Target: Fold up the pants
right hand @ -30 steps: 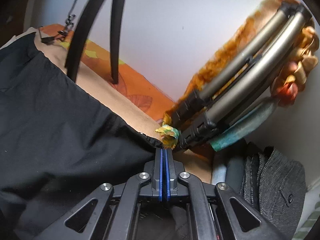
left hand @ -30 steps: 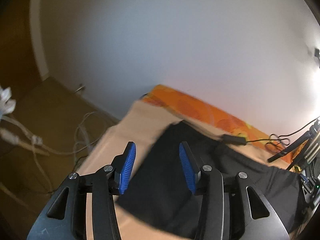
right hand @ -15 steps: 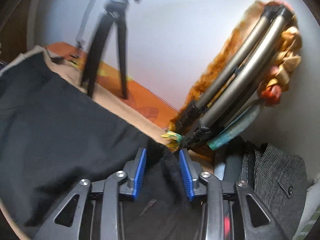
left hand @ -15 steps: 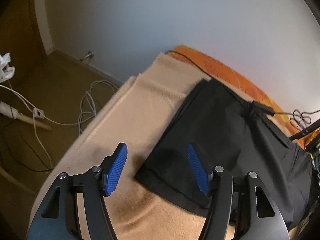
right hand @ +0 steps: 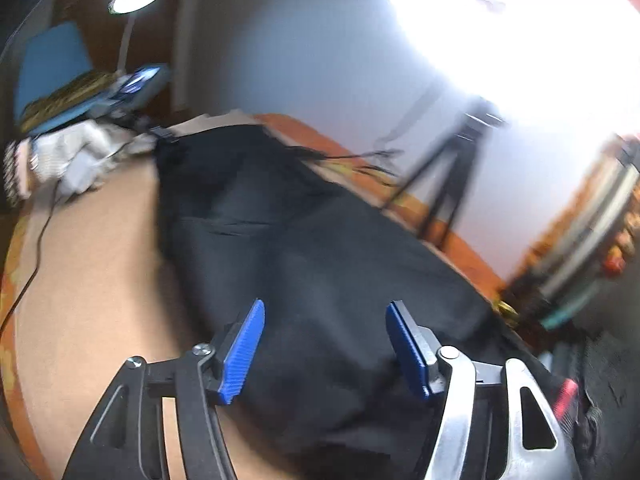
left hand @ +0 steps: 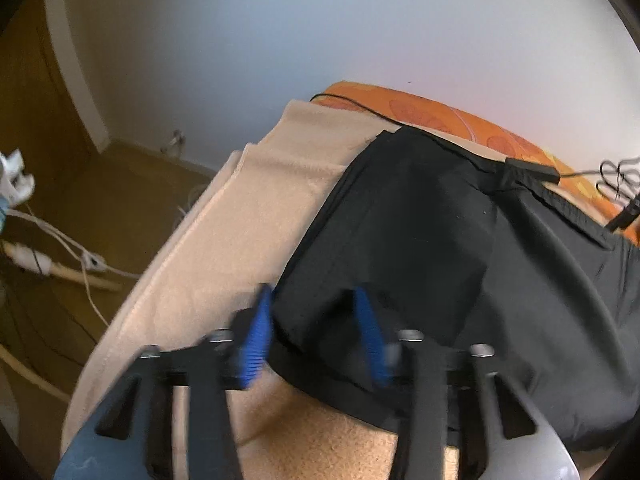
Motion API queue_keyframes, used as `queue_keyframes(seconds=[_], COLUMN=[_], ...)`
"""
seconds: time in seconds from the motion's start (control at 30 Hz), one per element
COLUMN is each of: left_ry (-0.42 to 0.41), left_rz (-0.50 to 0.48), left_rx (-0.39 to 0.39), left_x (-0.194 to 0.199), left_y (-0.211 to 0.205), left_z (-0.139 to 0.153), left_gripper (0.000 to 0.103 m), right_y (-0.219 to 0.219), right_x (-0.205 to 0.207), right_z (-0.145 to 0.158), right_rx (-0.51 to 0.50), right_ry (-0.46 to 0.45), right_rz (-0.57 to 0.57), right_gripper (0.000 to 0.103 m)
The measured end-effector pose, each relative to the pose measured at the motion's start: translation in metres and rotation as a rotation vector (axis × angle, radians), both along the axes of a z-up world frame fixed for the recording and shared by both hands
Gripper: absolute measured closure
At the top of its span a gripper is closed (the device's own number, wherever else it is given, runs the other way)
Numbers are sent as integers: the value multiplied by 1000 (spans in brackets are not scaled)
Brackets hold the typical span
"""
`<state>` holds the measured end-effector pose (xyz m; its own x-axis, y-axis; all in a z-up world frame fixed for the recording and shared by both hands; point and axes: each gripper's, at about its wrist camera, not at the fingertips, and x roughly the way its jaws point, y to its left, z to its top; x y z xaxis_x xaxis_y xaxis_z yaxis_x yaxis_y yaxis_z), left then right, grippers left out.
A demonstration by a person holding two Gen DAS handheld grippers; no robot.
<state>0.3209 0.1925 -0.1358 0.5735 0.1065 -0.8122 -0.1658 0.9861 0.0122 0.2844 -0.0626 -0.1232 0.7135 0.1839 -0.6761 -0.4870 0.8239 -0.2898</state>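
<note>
Black pants (left hand: pixel 420 240) laid flat on beige blanket (left hand: pixel 256 220), long axis running near-left to far-right. Hem corner seen between pads of left gripper (left hand: pixel 314 336); jaws closing, fabric not yet pinched. Right gripper (right hand: pixel 326 344) over pants' mid, jaws opening, nothing held. Left judged nearer to hem.
</note>
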Motion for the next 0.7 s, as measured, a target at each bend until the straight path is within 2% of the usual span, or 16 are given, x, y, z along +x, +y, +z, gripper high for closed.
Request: queue_keyframes(seconds=[0.07,0.17,0.37,0.47,0.57,0.7], left_ry=[1,-2,-12,-23,-26,-73], left_rz=[-15,-14,-11,3,36,80], left_rx=[6,20,-15,13,15,46], left_x=[1,1,-1,-1,-3,-18], left_y=[-3,-5,0,1,8,22], left_z=[1,0,-1,2,7,28], left_gripper=[96,97,97,96,86,85], right_y=[14,23,8,-10,-20,-18], right_x=[-3,-1,-35,-48,-47,-34], right_z=[-3,-12,-30,-42,-58,-62], right_rx=[-20,-24,-74,-90,-132,-158], right_ry=[2,44,99,150,185,138], right_rz=[39,69,60,26,-9,-29], right_gripper=[36,36,37,38,38,38])
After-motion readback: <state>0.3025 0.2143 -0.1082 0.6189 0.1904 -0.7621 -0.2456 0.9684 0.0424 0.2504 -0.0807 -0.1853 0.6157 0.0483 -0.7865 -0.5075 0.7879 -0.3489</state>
